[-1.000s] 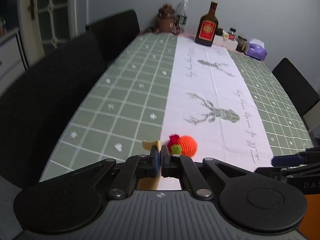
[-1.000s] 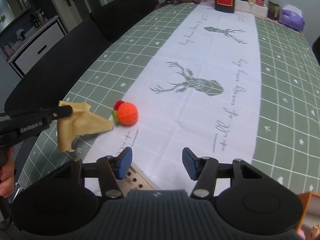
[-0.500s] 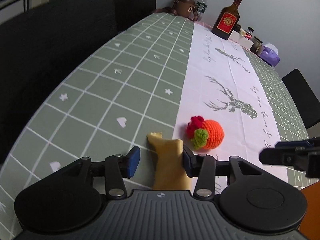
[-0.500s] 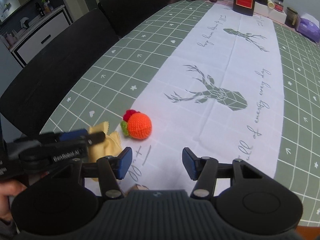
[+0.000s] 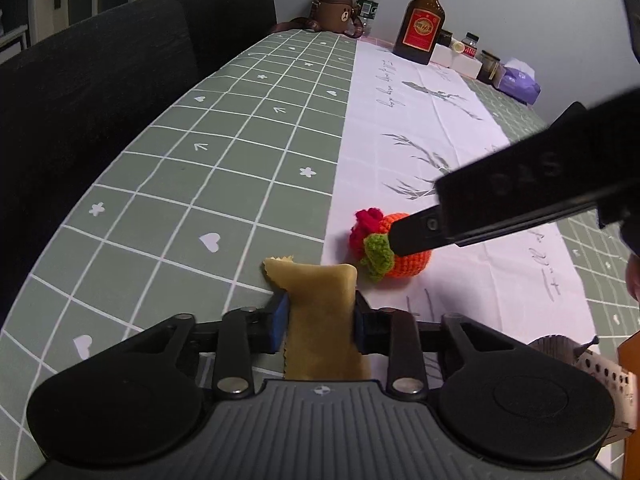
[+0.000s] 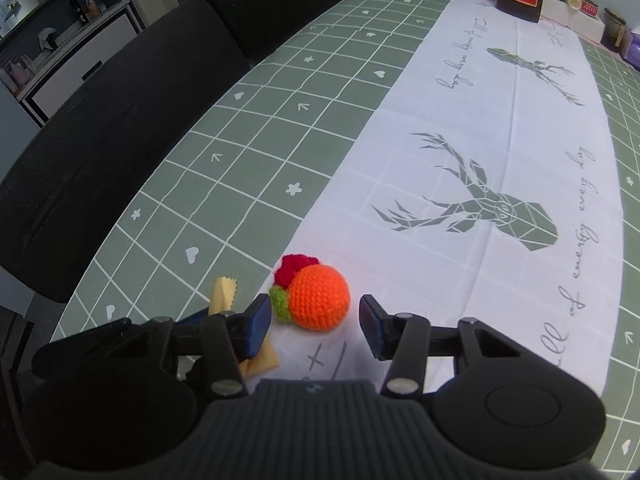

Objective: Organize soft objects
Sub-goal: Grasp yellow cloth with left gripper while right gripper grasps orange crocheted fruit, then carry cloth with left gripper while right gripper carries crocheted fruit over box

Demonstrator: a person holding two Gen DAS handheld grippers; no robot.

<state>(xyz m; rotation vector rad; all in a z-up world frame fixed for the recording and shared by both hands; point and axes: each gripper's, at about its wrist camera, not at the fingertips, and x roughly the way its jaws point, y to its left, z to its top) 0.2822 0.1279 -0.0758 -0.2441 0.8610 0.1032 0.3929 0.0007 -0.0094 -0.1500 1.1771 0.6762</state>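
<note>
Left wrist view shows the long table (image 5: 248, 128) under its green checked cloth with a white deer-print runner (image 5: 400, 128) down the middle, and black chairs (image 5: 100, 92) along its left edge. At the far end stand a brown bear-shaped flask (image 5: 336, 10), a clear water bottle (image 5: 369, 2), a dark liquor bottle with a red label (image 5: 420, 20) and a purple tissue pack (image 5: 518, 84). Near the near edge, my left gripper (image 5: 319, 320) has its fingers spread, with the folded tan cloth (image 5: 320, 312) lying between them on the green part. Just right of the cloth, on the runner, sits the crocheted orange ball (image 6: 318, 302) with red and green tufts. My right gripper (image 6: 315, 326) hangs over it, fingers apart on either side and not touching it.
</note>
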